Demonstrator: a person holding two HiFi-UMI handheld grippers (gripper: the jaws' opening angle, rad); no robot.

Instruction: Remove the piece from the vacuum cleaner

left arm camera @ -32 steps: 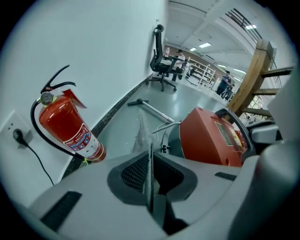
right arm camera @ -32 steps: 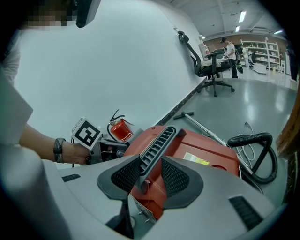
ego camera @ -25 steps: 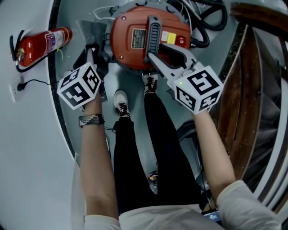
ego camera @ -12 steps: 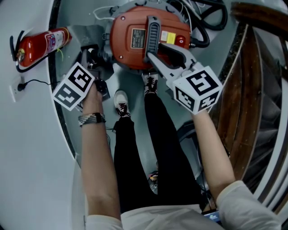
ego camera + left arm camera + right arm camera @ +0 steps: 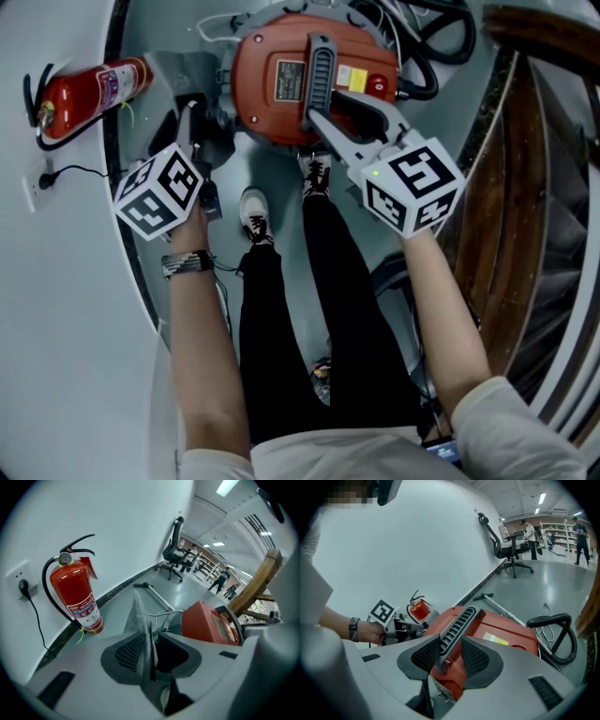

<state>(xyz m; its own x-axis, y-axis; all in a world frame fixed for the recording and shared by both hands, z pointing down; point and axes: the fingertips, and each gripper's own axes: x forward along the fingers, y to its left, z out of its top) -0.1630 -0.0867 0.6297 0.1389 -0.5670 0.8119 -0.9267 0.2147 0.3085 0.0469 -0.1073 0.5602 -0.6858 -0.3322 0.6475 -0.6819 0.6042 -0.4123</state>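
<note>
Left gripper (image 5: 151,641) jaws just opened, grey piece (image 5: 140,616) between them | right gripper (image 5: 451,656) clenched on vacuum handle (image 5: 457,623)

Orange-red vacuum cleaner (image 5: 258,61) with a ribbed black handle (image 5: 319,67); red fire extinguisher (image 5: 84,94).

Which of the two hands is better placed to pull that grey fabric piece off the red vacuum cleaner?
Probably left. The grey fabric piece stands between the left gripper's jaws, which have just been opening. The right gripper is clamped on the red vacuum cleaner's black ribbed handle, steadying it.
</note>
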